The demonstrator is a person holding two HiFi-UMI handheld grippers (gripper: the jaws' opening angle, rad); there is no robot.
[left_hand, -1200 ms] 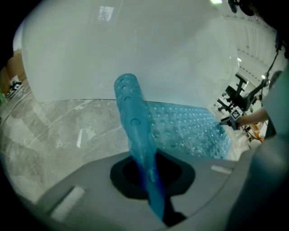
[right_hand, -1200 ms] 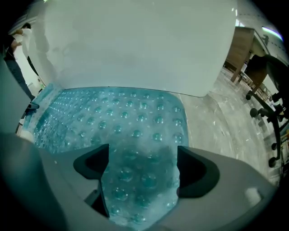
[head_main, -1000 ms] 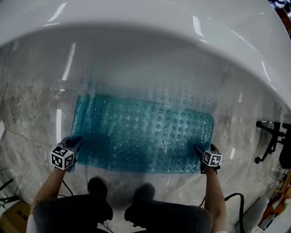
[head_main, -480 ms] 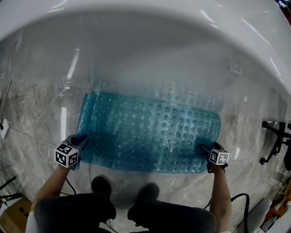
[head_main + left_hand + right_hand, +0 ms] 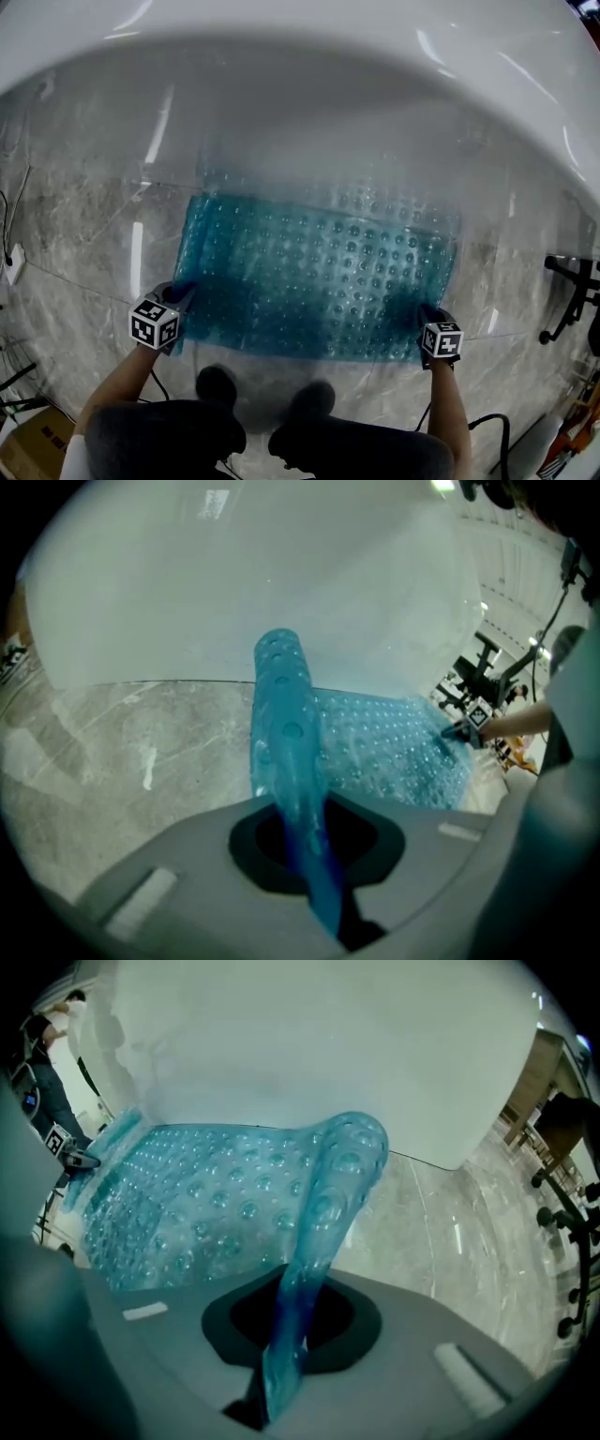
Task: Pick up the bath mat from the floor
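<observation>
Left tongs point(image 5: 181, 295) grip bath mat point(image 5: 319, 272); right tongs point(image 5: 422, 317) just closed on it.

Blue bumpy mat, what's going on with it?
A person stands over the blue bath mat with a gripper in each hand. The left gripper is clamped on the mat's near left corner, and the right gripper has just closed its jaws on the near right corner. Most of the mat lies on the grey floor beside a white tub; only the pinched edges bend up.
</observation>
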